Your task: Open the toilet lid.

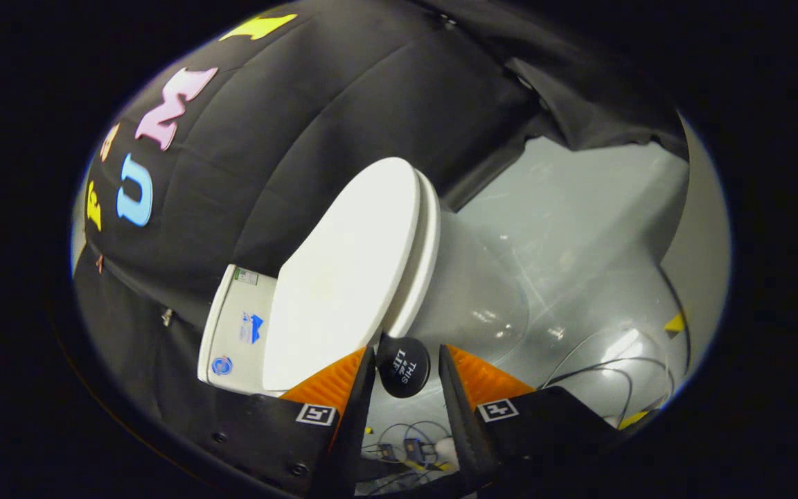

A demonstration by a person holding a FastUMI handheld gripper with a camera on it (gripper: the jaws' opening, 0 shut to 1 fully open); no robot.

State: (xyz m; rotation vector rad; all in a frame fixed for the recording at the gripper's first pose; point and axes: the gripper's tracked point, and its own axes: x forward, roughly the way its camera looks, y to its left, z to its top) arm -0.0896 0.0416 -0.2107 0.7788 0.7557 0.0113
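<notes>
Gripper view: jaws of the gripper (pixel 406 360) narrowly parted around a dark round knob (pixel 403 366) — contact seemingly not made — beside the toilet lid (pixel 343 277), closed over the bowl (pixel 472 291), grey floor (pixel 579 208) beyond.

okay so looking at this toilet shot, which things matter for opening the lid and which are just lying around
For the job: toilet lid, round black knob at its edge, gripper with fingers open either side of the knob.
Lying about: cables on the floor, toilet tank.

The white toilet tank (pixel 233 333) has its lower corner hidden behind one finger (pixel 333 381). The small black round knob (pixel 403 365) carries lettering too small to make out. Whether the fingers touch it is unclear.
</notes>
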